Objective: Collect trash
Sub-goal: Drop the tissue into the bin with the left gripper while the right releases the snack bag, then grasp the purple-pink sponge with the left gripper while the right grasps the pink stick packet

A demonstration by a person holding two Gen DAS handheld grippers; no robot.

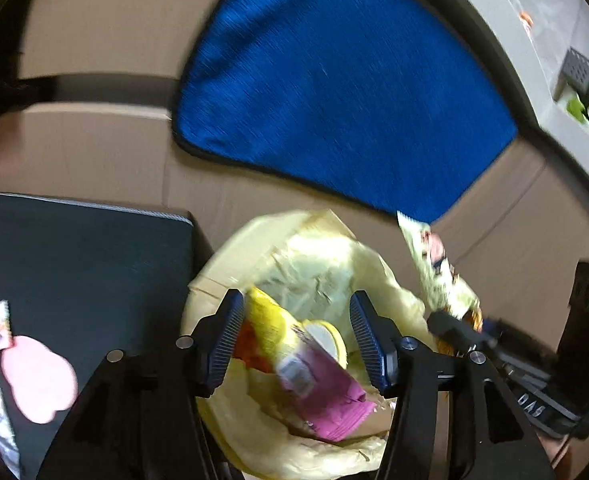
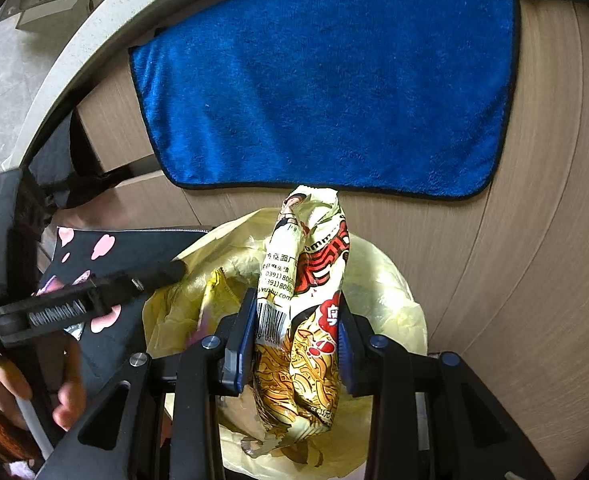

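My right gripper (image 2: 294, 344) is clenched on the noodle wrapper (image 2: 306, 300), poised over the yellow-lined bin (image 2: 394, 292). My left gripper (image 1: 296, 336) hangs released above the yellow-and-pink packet (image 1: 314, 368) lying inside. I should lower the wrapper past the rim, then part my fingers so it falls inside.

A home setting is suggested: wood-grain flooring (image 2: 534, 240) is seen, with a blue plush towel (image 2: 326, 80) laid on it, a small bin lined with a yellow bag (image 2: 386, 280), and a dark cloth with pink blossom shapes (image 1: 74, 264) beside it.
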